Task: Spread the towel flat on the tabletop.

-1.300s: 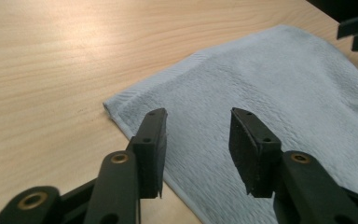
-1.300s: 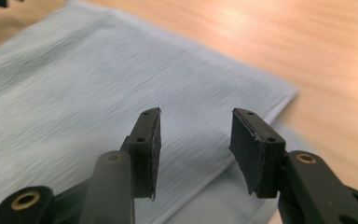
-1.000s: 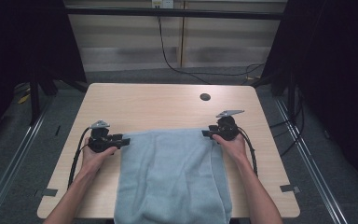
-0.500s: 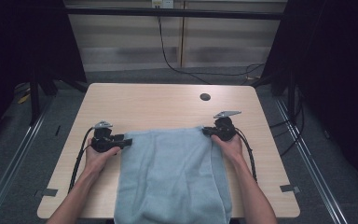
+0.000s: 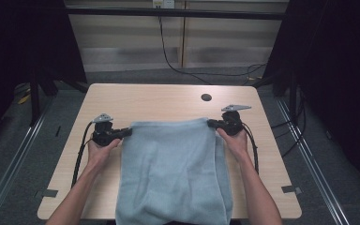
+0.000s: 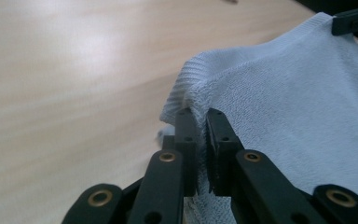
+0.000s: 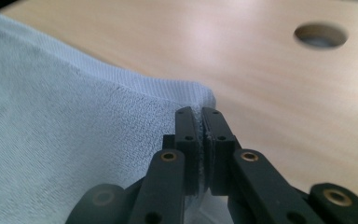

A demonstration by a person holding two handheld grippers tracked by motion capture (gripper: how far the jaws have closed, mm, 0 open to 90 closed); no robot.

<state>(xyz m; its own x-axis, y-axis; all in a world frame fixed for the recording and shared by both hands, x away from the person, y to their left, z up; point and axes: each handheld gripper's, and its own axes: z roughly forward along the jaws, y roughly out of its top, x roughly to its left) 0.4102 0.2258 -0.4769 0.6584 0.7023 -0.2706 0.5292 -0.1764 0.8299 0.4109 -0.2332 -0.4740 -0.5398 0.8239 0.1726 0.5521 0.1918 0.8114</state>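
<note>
1. Light blue towel (image 5: 173,171) lies on the wooden table (image 5: 145,101), spread from mid-table toward the person; its near end hangs over the table's near edge

2. Left gripper (image 5: 126,131) is clamped on the towel's far left corner. Left gripper view: jaws pinched on the hemmed corner (image 6: 193,100), cloth bunched between them

3. Right gripper (image 5: 212,123) is clamped on the far right corner. Right gripper view: jaws closed with a thin fold of hem (image 7: 200,100) between them

4. Both grips sit on the far edge, one at each corner, grippers well apart. Likely reason: holding the two corners apart keeps that edge taut and straight, so the cloth moves as one sheet rather than rumpling

5. Corners look raised a little off the tabletop; the rest of the towel rests flat

6. Right side of the towel shows a doubled layer along its length, so it seems already folded once

7. Round cable hole (image 5: 206,97) in the table lies beyond the right gripper, apart from the cloth

8. Judgement: a fold or a pull is in hand, led by the far edge
</note>
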